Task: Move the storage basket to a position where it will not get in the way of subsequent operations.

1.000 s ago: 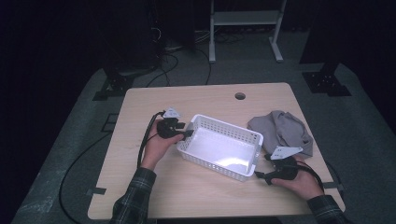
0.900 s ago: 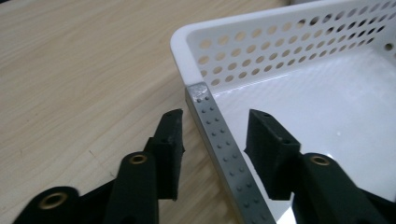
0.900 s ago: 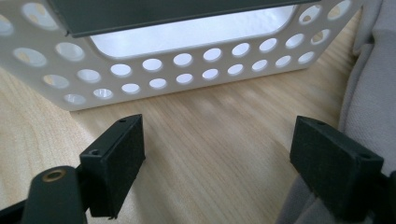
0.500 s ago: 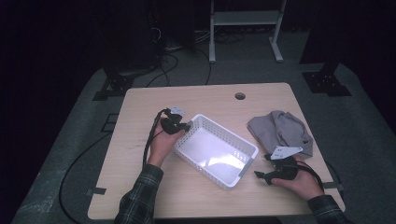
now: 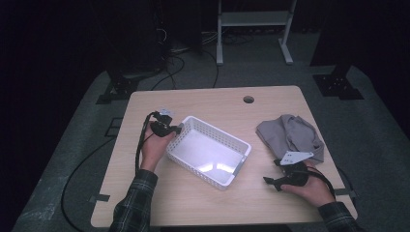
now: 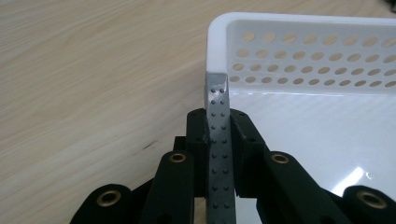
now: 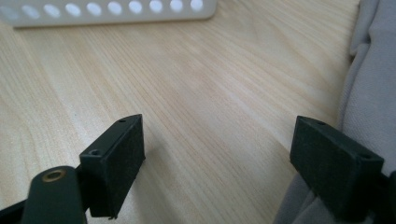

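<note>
Since the earlier frames, the basket [image 5: 209,151] has swung round on the table [image 5: 145,203] and slid toward the left edge, drawn by the left gripper [image 5: 173,130]. Its jaws have just been closing and now stand clamped on the grey-taped corner [image 6: 217,93] of the basket rim. Step in hand, by judgement: repositioning the basket, which lies empty at mid-table with its left corner gripped. The cloth [image 5: 290,136] lies crumpled near the right edge, well apart from the basket. The right gripper [image 5: 276,183] rests low by the cloth, jaws apart and empty. Next move, by judgement: set the basket down, release it, then take up the cloth. Surface: pale wood-grain top with a cable hole [image 5: 248,99]. Room: dark, grey floor, cables and a white stand [image 5: 251,19] behind.
</note>
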Demonstrator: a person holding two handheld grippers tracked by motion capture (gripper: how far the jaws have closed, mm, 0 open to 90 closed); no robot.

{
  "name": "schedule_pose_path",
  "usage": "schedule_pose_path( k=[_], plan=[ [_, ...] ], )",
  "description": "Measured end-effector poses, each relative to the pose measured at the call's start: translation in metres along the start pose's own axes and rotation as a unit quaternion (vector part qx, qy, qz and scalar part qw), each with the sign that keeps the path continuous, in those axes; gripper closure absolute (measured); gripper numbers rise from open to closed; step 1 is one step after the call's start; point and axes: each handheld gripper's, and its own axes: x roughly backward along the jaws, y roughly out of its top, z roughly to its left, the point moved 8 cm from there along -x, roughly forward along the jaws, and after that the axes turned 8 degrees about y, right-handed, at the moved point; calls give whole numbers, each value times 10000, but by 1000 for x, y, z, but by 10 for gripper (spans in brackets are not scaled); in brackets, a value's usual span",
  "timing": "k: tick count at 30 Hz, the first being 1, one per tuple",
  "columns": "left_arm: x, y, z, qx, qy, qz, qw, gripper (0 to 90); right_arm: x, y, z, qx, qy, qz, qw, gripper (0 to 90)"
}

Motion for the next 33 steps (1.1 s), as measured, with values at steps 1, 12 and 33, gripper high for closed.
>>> schedule_pose_path(
  k=[1,12,33],
  plan=[
    [0,0,0,0,0,0,10000,789,0,0,0,-1,0,-1,10000,166],
    [5,-8,40,440,427,-33,9981,789,0,0,0,-14,-7,-4,10000,166],
    [46,-8,61,662,804,-551,9930,658,0,0,0,-23,-14,-4,10000,166]
  ],
)
